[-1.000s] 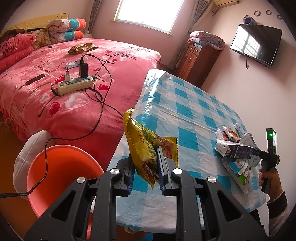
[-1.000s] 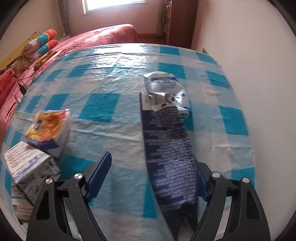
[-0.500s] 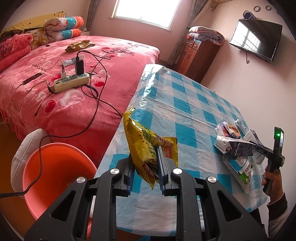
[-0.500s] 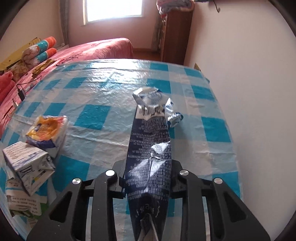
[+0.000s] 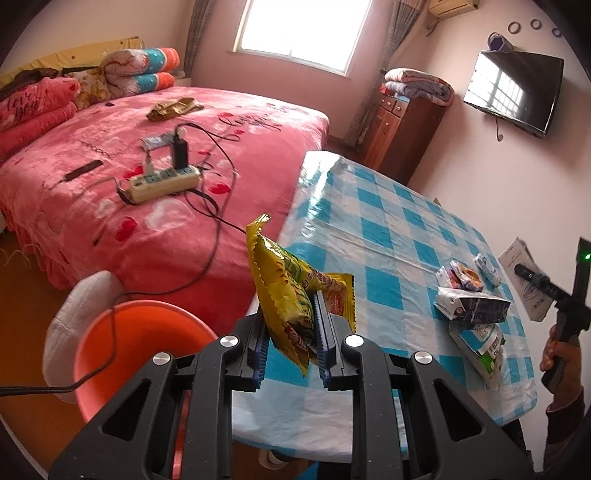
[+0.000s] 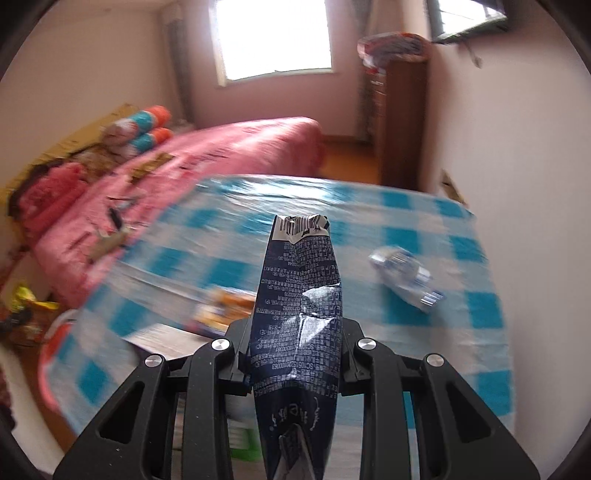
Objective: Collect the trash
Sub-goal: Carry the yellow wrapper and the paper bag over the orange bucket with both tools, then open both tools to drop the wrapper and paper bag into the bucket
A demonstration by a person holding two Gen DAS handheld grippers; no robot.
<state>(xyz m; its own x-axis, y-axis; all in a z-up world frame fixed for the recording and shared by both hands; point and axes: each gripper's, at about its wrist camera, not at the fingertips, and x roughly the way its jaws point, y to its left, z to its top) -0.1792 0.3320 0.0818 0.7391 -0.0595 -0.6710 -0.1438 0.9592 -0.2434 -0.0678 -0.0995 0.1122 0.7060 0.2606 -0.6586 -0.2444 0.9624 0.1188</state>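
Trash in both grippers: left gripper [image 5: 291, 339] pinches a snack bag [image 5: 291, 295], right gripper [image 6: 295, 354] clamps a carton [image 6: 299, 295]; next move looks like dropping both in the orange bin [image 5: 122, 332]

A bedroom in a home: a bed [image 5: 192, 147] under a pink heart-patterned blanket with rolled quilts [image 5: 144, 70], a wooden cabinet [image 5: 402, 136] stacked with bedding, a curtained window [image 5: 299, 33], a wall-mounted television [image 5: 513, 94], and a blue-checked tabletop [image 5: 388, 229].

Right gripper [image 6: 295, 350] jaws newly clamped on dark carton [image 6: 297, 314], now aloft.
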